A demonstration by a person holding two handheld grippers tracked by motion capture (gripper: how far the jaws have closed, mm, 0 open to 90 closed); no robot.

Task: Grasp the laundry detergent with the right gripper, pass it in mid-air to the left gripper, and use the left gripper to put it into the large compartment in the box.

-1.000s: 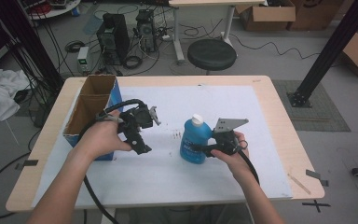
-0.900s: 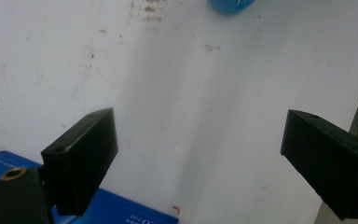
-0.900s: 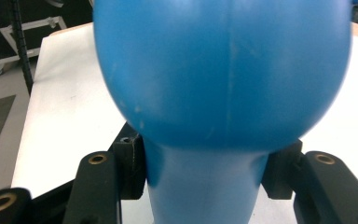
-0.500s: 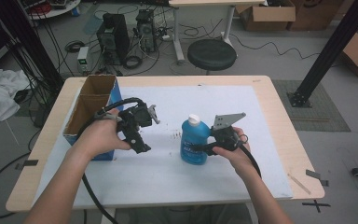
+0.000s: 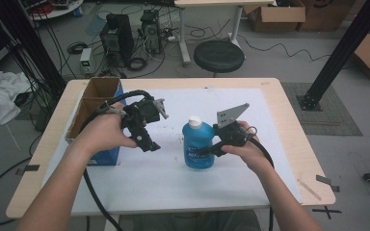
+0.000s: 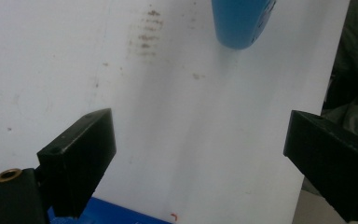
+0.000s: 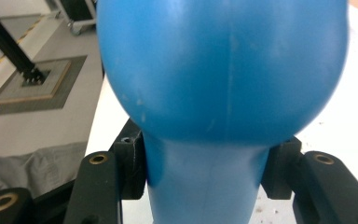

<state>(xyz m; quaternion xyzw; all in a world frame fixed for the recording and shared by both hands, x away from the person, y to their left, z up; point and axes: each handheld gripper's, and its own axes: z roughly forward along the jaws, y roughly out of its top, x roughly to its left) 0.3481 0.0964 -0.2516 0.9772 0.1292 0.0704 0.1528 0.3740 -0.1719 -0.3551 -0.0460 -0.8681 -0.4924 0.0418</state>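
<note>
White table sheet [image 5: 250, 144] under blue bottle [image 5: 198, 147] clamped in right tool [image 5: 207, 150], left tool [image 5: 149, 144] nearby, jaws apart.

One camera hangs high on the person's near side, facing forward and down over the whole table [image 5: 289, 144]. One rides each gripper, very close in; both share the blue bottle [image 5: 198, 147] [image 6: 241, 21] [image 7: 221, 70] with it.

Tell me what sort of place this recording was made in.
Most likely a lab or workshop. Computer towers and loose cables sit on the floor behind the table, cardboard boxes stand at the back, and a black metal frame post is bolted down beside it.
</note>
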